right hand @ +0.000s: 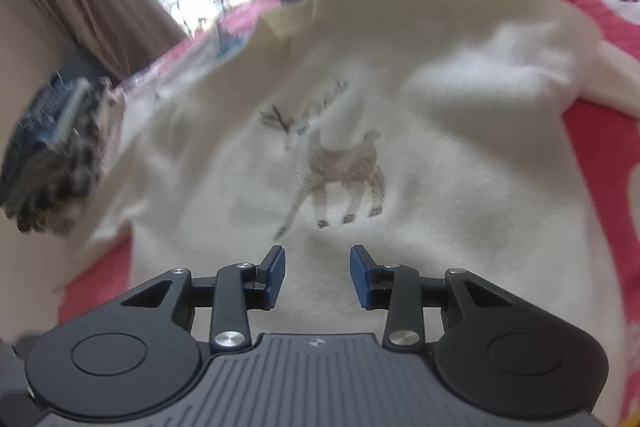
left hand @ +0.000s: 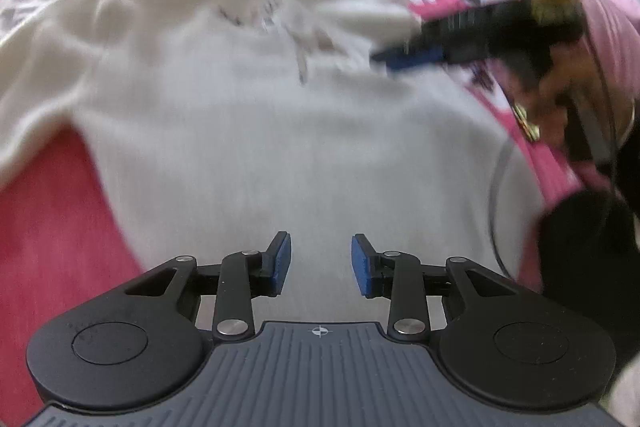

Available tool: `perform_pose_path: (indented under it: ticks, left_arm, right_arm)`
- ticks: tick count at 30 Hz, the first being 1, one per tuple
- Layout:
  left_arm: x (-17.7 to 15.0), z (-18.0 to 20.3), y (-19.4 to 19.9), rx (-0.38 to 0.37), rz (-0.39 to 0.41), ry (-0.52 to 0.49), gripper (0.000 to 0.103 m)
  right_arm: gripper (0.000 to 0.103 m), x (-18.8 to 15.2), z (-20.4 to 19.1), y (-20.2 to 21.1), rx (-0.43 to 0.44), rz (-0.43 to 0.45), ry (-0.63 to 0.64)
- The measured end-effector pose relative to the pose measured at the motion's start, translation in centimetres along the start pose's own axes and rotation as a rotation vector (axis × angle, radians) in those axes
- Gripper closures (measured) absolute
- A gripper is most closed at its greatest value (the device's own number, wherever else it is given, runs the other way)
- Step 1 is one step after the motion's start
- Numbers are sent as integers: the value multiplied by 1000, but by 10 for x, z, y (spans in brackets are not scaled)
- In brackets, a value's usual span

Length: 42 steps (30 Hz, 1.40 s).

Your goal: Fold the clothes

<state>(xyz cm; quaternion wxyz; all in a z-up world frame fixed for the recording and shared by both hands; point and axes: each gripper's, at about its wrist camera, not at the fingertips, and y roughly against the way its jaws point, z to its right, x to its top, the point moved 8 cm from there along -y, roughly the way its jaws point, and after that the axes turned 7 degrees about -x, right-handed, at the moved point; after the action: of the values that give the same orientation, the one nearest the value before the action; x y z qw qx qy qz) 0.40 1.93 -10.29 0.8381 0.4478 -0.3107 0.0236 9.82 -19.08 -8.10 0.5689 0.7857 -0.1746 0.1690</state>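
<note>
left claw [left hand: 321,264] agape | cream sweater [left hand: 256,115] flat | right claw [left hand: 404,59] above

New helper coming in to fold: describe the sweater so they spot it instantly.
Start at the pink-red bedspread. The cream sweater lies spread flat across it, under both open grippers. Unlike the patterned clothes heaped beyond its collar, it is plain apart from a brown deer on the chest.
</note>
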Motion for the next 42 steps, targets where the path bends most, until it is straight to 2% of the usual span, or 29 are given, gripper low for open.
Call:
perform_pose_path:
  ticks: [3,4,6,8,10,13,15,17,18,20,22,24,28,30,31,33,34,36,39,42]
  left_arm:
    - [11,-19,-11,36,12,29,70]
    - [14,-26,-11,48,17,40,70]
    - [26,-38,-6,37,61,67,70]
    - [40,-49,1,26,116,85,70]
    - [57,-65,4,57,173,88,69]
    - [78,-91,-2,92,235,140,69]
    - [81,-110,-7,131,264,171,69]
    - [77,-132,-11,209,266,203,69]
    - [74,-141,-12,215,268,236,69]
    - [75,-148,-1,148,310,307,69]
    - [83,-152,12,124,364,320,67]
    - [92,-159,18,161,402,290,62]
    - [99,-190,14,254,425,314,62]
    - [96,-207,13,270,438,359,64]
    - [94,-212,13,252,440,377,64]
    - [92,-214,16,229,448,379,64]
    - [92,-212,17,231,449,368,64]
    - [92,-208,18,239,443,341,63]
    - [93,-202,18,237,441,323,62]
    - [96,-194,19,219,450,304,60]
  right_arm:
    - [69,7,28,-20,-133,-12,36]
    - [77,11,39,-23,-168,-8,25]
    - [75,23,44,-13,-209,35,40]
    - [75,28,16,-9,-149,49,166]
    - [75,33,-14,-6,-86,62,294]
    - [75,38,-52,-29,4,48,414]
    - [76,45,-52,-61,-9,17,410]
    - [78,61,-31,-88,-122,29,394]
    - [79,73,-21,-90,-132,47,324]
    - [76,96,-16,-80,-186,102,260]
    - [76,109,-40,-68,-131,151,332]
    - [76,114,-73,-70,-41,151,398]
    - [76,121,-134,-110,76,124,500]
    - [76,134,-149,-144,110,92,445]
    - [76,139,-150,-156,106,88,406]
    - [78,160,-146,-182,-1,134,339]
    - [80,172,-140,-187,-22,155,275]
    - [80,188,-124,-186,22,178,97]
    - [76,186,-108,-162,61,231,8]
    - [72,163,-94,-122,92,262,0]
